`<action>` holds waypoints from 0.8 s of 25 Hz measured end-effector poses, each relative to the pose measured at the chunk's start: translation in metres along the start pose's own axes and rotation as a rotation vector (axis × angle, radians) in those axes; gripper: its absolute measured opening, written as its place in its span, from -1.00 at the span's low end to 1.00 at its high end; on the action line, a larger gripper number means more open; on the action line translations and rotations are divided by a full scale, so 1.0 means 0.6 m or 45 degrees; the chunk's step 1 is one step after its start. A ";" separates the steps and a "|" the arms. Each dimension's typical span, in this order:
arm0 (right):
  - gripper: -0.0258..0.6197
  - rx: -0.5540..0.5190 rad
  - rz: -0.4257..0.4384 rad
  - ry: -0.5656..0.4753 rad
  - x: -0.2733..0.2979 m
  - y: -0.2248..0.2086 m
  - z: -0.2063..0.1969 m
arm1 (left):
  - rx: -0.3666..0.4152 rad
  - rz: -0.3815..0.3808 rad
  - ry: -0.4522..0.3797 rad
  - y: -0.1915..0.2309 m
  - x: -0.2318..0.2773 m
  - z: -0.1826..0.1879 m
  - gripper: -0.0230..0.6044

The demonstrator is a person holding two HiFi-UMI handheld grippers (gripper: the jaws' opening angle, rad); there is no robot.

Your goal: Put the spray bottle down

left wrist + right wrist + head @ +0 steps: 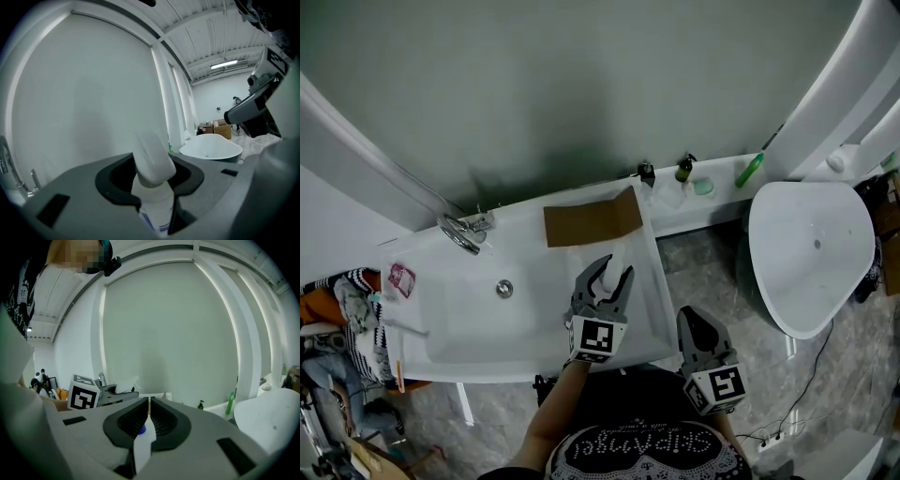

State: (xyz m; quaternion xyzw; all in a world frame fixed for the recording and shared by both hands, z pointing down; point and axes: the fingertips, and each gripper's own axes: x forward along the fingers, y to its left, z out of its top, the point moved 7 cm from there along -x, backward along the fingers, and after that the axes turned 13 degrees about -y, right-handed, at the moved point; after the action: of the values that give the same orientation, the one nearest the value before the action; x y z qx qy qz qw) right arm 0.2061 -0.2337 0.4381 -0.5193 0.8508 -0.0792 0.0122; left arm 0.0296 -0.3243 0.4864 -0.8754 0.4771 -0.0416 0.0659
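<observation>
A white spray bottle (618, 265) with a blue-printed label stands upright between the jaws of my left gripper (605, 278), which is shut on its neck. In the left gripper view the bottle's head (153, 158) rises above the pads and the body (157, 213) hangs below. The gripper holds it over the right end of a white bathtub (459, 328); whether its base touches the tub is hidden. My right gripper (697, 323) hangs lower right, outside the tub rim. Its jaws are closed on a thin white piece (143, 446) with a blue spot behind it.
A chrome faucet (461, 232) and a drain (504, 289) lie at the tub's left. Brown cardboard (592, 220) rests on its far rim. A dark pump bottle (684, 169) and a green bottle (750, 171) stand on the ledge. A second white tub (811, 248) sits at the right.
</observation>
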 end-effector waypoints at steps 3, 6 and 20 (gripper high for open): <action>-0.83 -0.002 0.010 -0.005 0.001 0.003 0.000 | -0.015 0.011 -0.003 0.002 -0.002 0.000 -0.40; -0.83 0.006 0.014 0.002 0.002 0.005 -0.003 | -0.025 0.012 -0.012 0.002 -0.004 -0.002 -0.40; -0.83 -0.015 0.070 -0.013 0.011 0.013 0.005 | -0.216 -0.024 -0.137 0.023 -0.055 0.065 -0.11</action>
State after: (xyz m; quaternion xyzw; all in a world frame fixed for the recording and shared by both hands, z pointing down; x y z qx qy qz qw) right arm 0.1965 -0.2366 0.4346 -0.4963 0.8651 -0.0711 0.0159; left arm 0.0056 -0.3006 0.4454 -0.8833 0.4664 0.0453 0.0166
